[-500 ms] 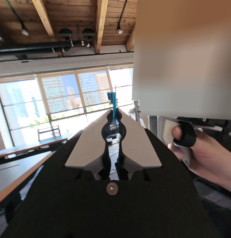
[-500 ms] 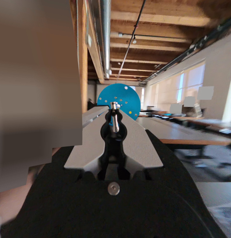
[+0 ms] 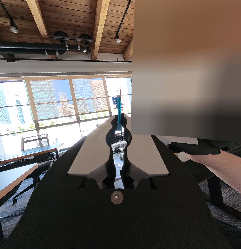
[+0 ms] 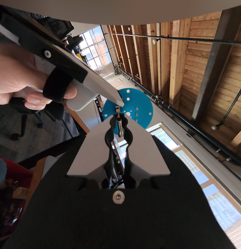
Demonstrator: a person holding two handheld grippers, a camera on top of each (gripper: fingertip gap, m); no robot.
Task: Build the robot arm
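While the left gripper point(image 3: 120, 118) pinches the blue disc point(image 4: 137, 107) edge-on in open air, the right gripper point(image 4: 119, 118) — rolled sideways since earlier — clamps a metal socket tool point(image 4: 119, 121) just before the disc's face.

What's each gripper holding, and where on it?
Left gripper is shut on the blue disc's edge, seen edge-on. Right gripper is shut on a small metal cross-shaped tool, around its middle.

I count two tongs, left tongs point(image 3: 120, 118) and right tongs point(image 4: 119, 116), one blue disc point(image 4: 136, 107), one small chrome wrench point(image 4: 119, 121), one hand point(image 4: 16, 80), and two ceiling spotlights point(image 3: 14, 29).
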